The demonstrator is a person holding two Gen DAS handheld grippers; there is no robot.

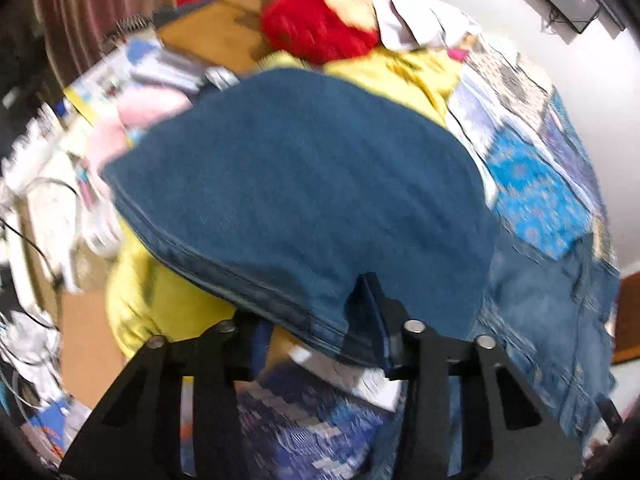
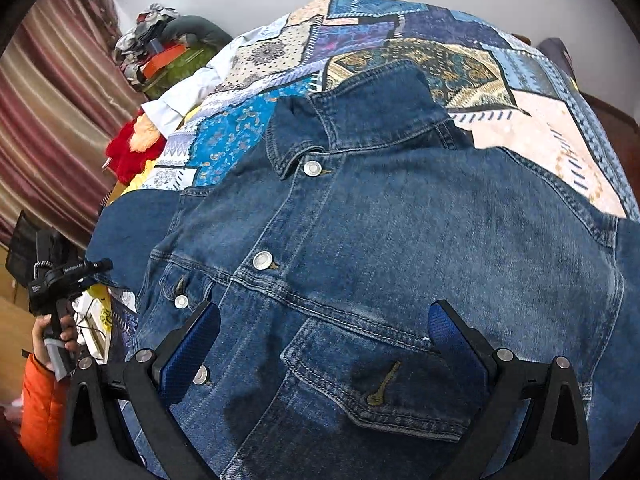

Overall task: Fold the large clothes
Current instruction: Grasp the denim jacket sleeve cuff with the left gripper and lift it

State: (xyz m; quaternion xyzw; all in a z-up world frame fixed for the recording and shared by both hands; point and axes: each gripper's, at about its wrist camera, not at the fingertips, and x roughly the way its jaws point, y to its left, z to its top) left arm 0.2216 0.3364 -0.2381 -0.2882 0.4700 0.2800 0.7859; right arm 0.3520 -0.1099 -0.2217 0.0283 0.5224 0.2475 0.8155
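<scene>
Your denim jacket (image 2: 360,260) lay buttoned and barely folded on the bed (image 2: 400,40); left tongs (image 1: 320,332) pinched its edge, right tongs (image 2: 324,332) gaped empty.

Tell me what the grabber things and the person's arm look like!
Both grabbers are black, with two flat arms dotted with round silver bolts. The right gripper has ribbed blue pads on its fingers. The left gripper looks all black from its own camera. Seen from the right camera, the left hand has a bright orange sleeve, and its tool carries a small black camera.
</scene>
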